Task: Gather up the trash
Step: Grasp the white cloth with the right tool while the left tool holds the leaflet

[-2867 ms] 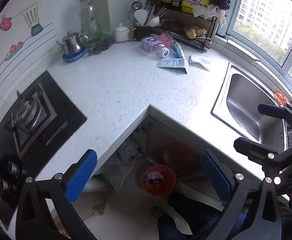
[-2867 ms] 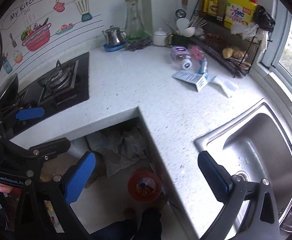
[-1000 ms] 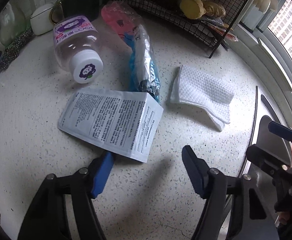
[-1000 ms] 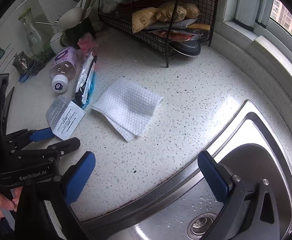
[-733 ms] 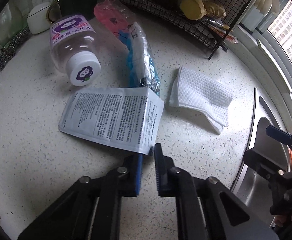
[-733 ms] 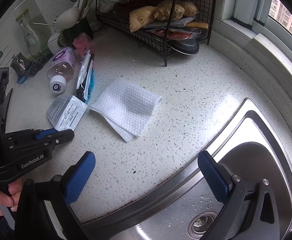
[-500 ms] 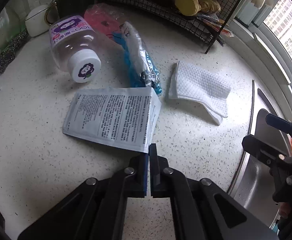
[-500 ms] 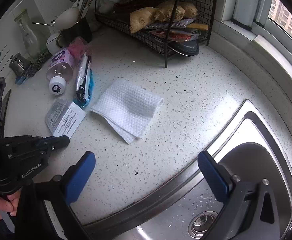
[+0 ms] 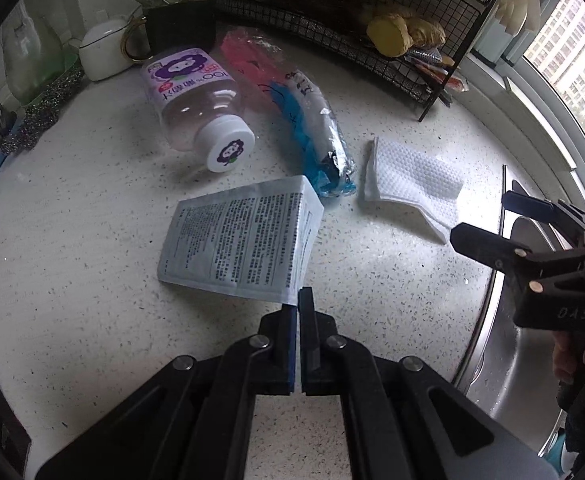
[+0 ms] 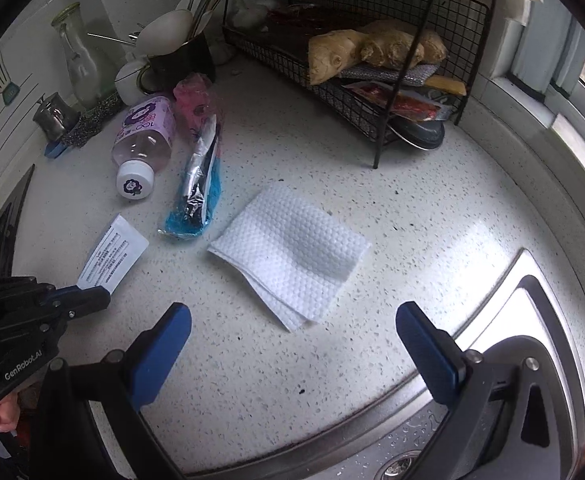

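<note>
Your left gripper [image 9: 297,308] pinches the packet [image 9: 241,245] by its corner so it peels off the counter [image 9: 92,280]; right gripper [image 10: 292,334] hangs open over the napkin [image 10: 292,258].

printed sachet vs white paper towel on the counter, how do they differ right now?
The printed sachet is pinched at one corner by the left tool and tilts up off the counter; the white paper towel lies flat and untouched, in front of the open right tool. The sachet is smooth and covered in small black text; the towel is plain, embossed and folded in layers. Both are thin, pale pieces of trash.
</note>
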`<state>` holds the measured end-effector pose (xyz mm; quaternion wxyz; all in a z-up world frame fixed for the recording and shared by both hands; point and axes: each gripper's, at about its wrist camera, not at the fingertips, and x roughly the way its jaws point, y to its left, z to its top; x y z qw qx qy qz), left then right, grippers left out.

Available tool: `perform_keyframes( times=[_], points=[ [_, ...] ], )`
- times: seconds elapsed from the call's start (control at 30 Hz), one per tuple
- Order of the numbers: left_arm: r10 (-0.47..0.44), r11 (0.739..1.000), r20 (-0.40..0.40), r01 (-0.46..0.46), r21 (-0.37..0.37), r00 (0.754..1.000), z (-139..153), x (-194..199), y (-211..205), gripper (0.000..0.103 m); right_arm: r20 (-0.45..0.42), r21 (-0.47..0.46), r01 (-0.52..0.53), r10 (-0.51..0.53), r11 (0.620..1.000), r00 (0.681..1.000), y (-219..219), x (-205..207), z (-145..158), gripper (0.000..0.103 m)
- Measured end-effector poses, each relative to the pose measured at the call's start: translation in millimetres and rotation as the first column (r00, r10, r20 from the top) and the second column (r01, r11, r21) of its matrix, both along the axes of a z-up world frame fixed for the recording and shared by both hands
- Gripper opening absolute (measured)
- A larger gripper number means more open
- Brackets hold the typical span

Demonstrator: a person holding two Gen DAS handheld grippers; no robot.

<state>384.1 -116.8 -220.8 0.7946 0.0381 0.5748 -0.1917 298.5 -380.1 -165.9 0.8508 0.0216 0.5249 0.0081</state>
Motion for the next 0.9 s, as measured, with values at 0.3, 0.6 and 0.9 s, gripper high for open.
perform_keyframes(
  times=[0.3,0.6,0.9],
  points=[
    [0.021,0.999,-0.012,-0.02,0.026,1.0,-3,0,12,0.0,-0.051,-0.021,-0.089,0.088,0.996,0.995,18,35,-25,0.065],
    [0.032,0.999,-0.014,-0.031,0.039,0.999,-7,-2,17,0.0,-0.047,-0.099,-0.11,0.106,0.989,0.993,33,40,-36,0.021],
    [0.044,0.998,0.001,-0.044,0.033,0.999,4,-19,19,0.0,-0.045,-0.055,-0.072,0.07,0.996,0.997,39,11,-24,0.003]
  ],
)
